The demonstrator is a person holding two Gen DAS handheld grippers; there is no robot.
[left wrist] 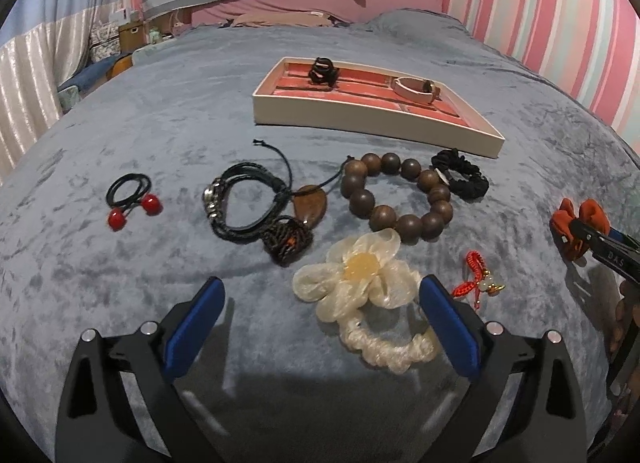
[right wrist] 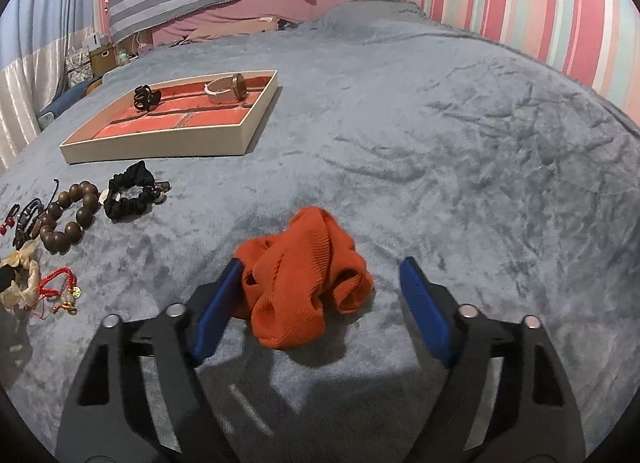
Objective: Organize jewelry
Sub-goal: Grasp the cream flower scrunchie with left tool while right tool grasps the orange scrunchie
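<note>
1. Lying crumpled on the grey blanket (right wrist: 440, 143), the orange scrunchie (right wrist: 304, 279) sits between the spread fingers of your right gripper (right wrist: 320, 295); the left blue pad (right wrist: 218, 311) touches its edge, the right pad stands apart, so nothing is clamped.
2. Your left gripper (left wrist: 320, 327) is released too, fingers wide, with the cream flower scrunchie (left wrist: 360, 287) on the blanket between them, touching the right pad.
3. Just beside that flower lies a red knotted charm (left wrist: 476, 279); behind it the wooden bead bracelet (left wrist: 396, 195) rests touching a black scrunchie (left wrist: 464, 177).
4. Left of the beads you have a brown pendant (left wrist: 310, 205) on a cord, a dark braided bracelet (left wrist: 240, 199) and a woven brown pouch (left wrist: 288, 243), overlapping one another.
5. Well apart on the far left sits a black hair tie with two red beads (left wrist: 134, 203).
6. Farther back, the jewelry tray (left wrist: 360, 121) with red compartments holds a black hair tie (left wrist: 322, 71) in a rear cell and a pale watch (left wrist: 414, 89) towards its right side.
</note>
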